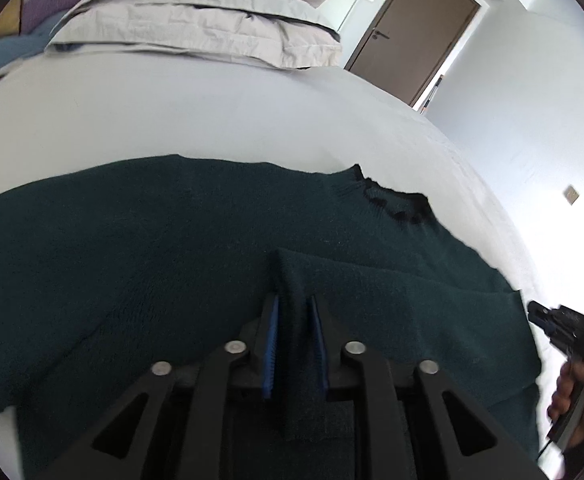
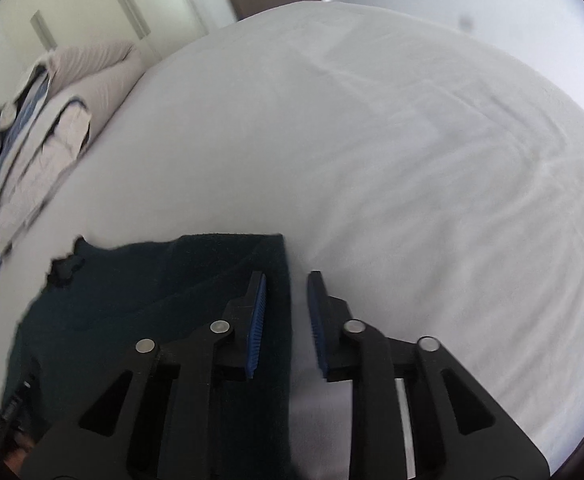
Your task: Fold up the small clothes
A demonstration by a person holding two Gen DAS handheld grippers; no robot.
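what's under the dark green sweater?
The dark green sweater lies spread flat on the white bed sheet, which shows all around it. A folded-over sleeve rests on top of its body. Anything beneath the knit itself is covered and cannot be seen.

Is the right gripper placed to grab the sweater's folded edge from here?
Probably yes: the right gripper is open, the dark green sweater edge lies between its fingers, and nothing blocks it.

Bright daylight washes the white bed [image 2: 372,140]; fisheye edges bend and darken, and the right view is motion-blurred.
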